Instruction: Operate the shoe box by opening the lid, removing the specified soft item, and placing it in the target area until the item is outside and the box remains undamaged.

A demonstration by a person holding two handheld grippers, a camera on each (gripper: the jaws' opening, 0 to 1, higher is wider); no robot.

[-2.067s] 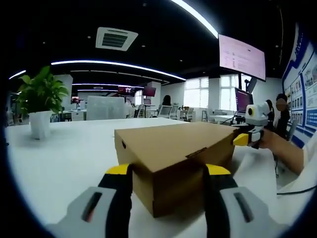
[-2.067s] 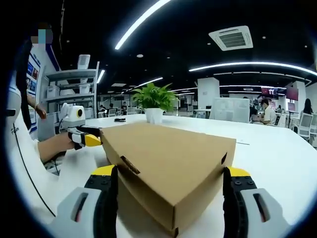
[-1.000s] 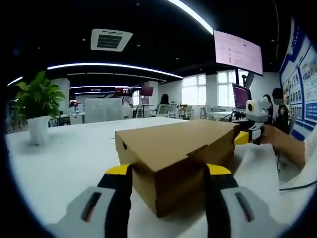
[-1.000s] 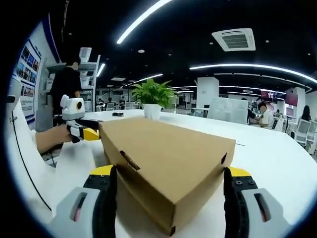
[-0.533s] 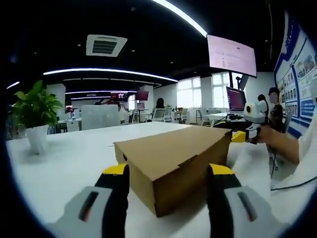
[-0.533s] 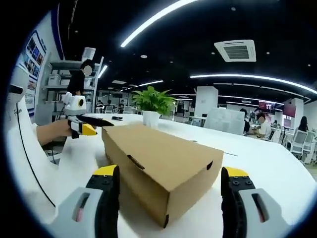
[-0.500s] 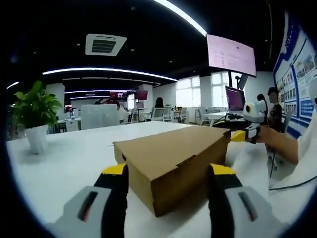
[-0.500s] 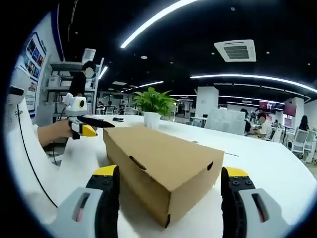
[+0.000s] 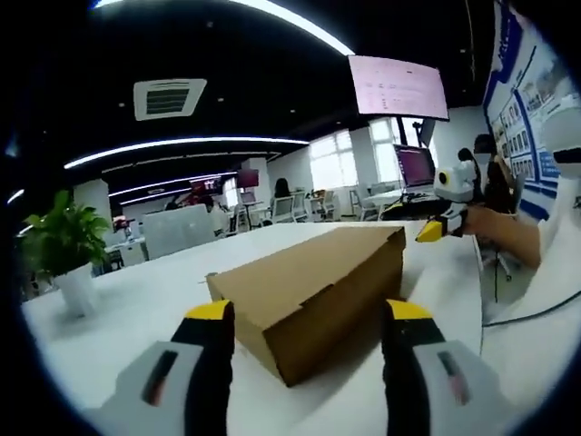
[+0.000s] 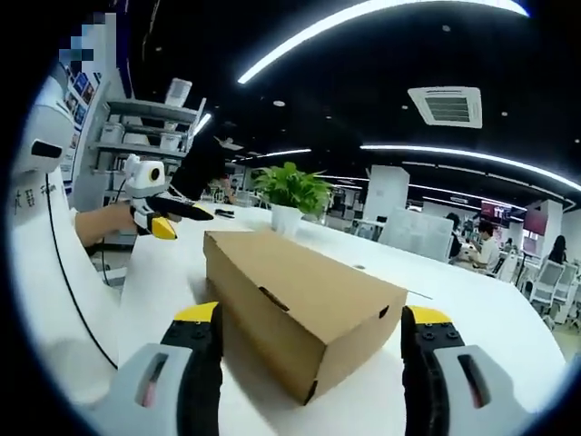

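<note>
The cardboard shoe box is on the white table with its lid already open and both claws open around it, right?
Not quite: the shoe box lid is closed, as the right gripper view shows. The rest holds: it sits on the white table, with the right claw and left claw open around it.

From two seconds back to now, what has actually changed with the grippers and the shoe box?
Both grippers have drawn back from the shoe box: its corner sat between each pair of jaws earlier, and now it lies ahead of the left gripper and the right gripper. Neither took hold of anything; both stay open. The box stays closed on the white table, and the potted plant stands as before.
</note>
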